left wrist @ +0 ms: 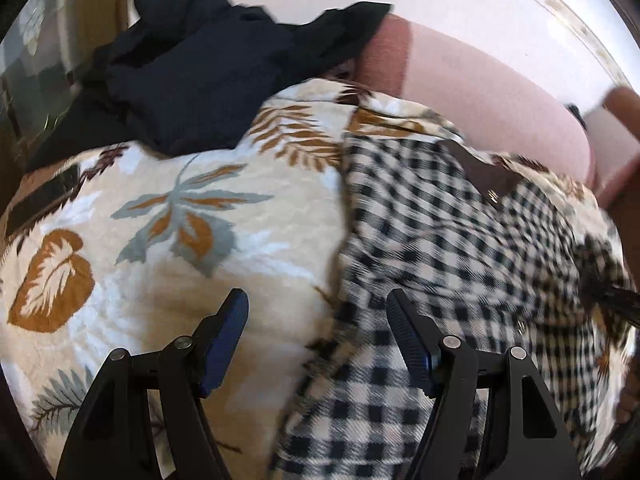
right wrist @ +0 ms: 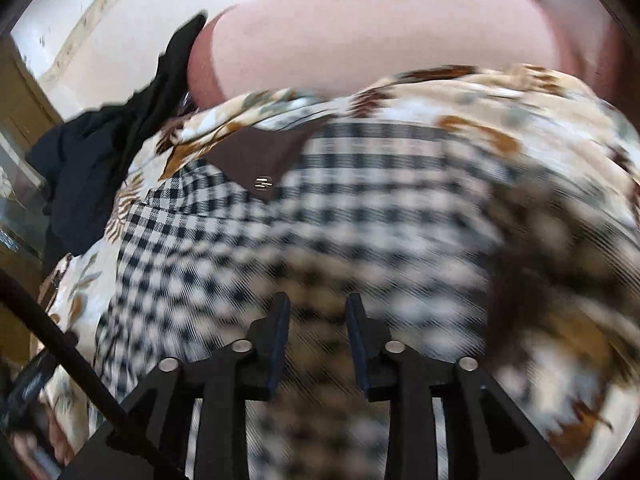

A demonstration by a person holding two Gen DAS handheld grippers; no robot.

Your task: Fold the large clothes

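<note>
A black-and-white checked garment [left wrist: 440,240] with a brown collar piece [left wrist: 480,172] lies spread on a leaf-print bedcover [left wrist: 180,220]. My left gripper [left wrist: 316,294] hovers over the garment's left edge. Its jaws stand wide and hold nothing, one finger over the bedcover and the other over the checks. In the right wrist view the checked garment [right wrist: 320,208] fills the middle, blurred, with the brown collar piece [right wrist: 260,156] at its far end. My right gripper [right wrist: 318,298] hangs above the cloth, open, with a clear gap between its pads and nothing in it.
A heap of dark navy clothes [left wrist: 192,68] sits at the far left of the bedcover, and shows as the dark heap [right wrist: 80,168] in the right wrist view. A pink padded surface [left wrist: 480,92] runs along the far side. Wooden furniture [left wrist: 96,8] stands at the far left.
</note>
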